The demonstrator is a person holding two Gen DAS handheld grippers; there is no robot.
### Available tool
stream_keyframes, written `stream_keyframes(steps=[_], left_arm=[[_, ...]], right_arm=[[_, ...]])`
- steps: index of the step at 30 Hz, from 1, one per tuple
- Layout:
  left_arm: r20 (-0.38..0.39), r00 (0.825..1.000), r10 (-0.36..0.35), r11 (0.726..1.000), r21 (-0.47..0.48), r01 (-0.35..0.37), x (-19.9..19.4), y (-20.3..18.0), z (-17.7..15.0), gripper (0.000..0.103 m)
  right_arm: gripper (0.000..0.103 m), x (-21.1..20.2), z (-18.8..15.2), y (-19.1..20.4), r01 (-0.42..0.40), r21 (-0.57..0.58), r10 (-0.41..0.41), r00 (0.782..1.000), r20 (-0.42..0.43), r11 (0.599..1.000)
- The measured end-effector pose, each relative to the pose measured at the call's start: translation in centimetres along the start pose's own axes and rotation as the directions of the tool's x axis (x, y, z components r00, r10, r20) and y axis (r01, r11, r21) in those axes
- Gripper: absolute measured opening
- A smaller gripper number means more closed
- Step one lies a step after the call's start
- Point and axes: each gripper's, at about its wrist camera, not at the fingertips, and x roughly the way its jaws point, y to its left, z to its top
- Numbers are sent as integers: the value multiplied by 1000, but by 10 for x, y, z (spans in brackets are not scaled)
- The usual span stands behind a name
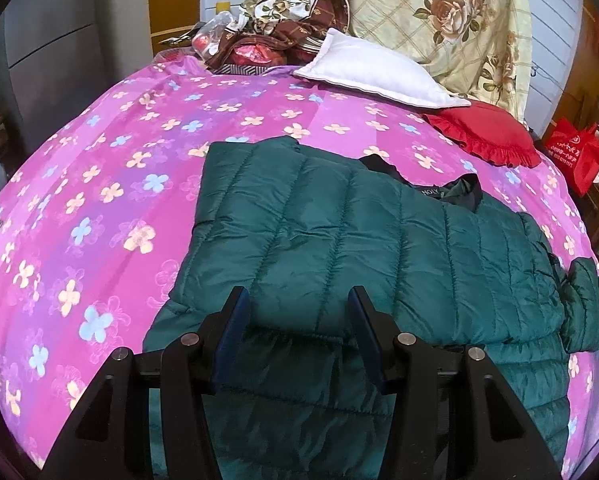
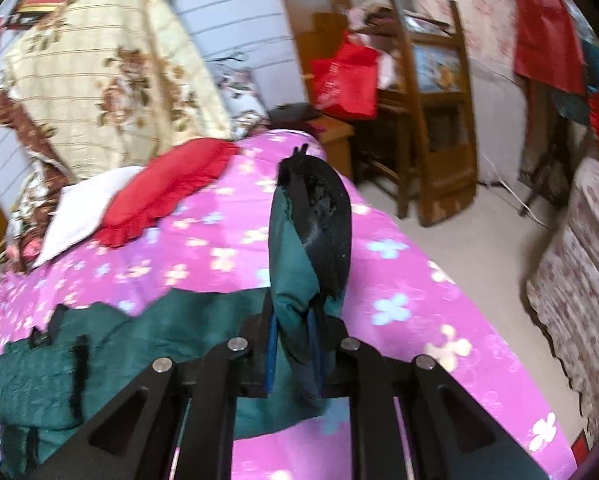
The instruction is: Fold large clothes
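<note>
A dark green quilted puffer jacket point(image 1: 379, 240) lies on the pink flower-print bed point(image 1: 99, 200). The left gripper point(image 1: 299, 300) hovers over the jacket, fingers apart; the right gripper point(image 2: 293, 320) fingers clamp its black-lined sleeve cuff point(image 2: 311, 220), lifted above the bed

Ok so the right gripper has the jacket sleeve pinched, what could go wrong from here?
1. The right gripper holds only a bunched end of the sleeve, so the slick fabric could slip out mid-fold.
2. The left gripper hangs open over the jacket, not pinning it, so pulling the sleeve may drag the whole jacket across the bedspread.
</note>
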Motion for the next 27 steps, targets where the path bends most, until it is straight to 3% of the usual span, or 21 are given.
stream_keyframes(steps=[6,13,27], left_arm=[[10,1000,-7,1000,-4,7,-5,5,0,29],[11,1000,-15,1000,-22,16,-8,12,0,29],[15,1000,-10,998,-55,11,-8,34,4,29]], right_arm=[[13,-16,-2,50,-128,-78,127,992,-14,989],[13,-24,-15,115,-259,-167,251,966,-64,952],[13,-24,-63,245,-417,-295,371,907,-198,860]])
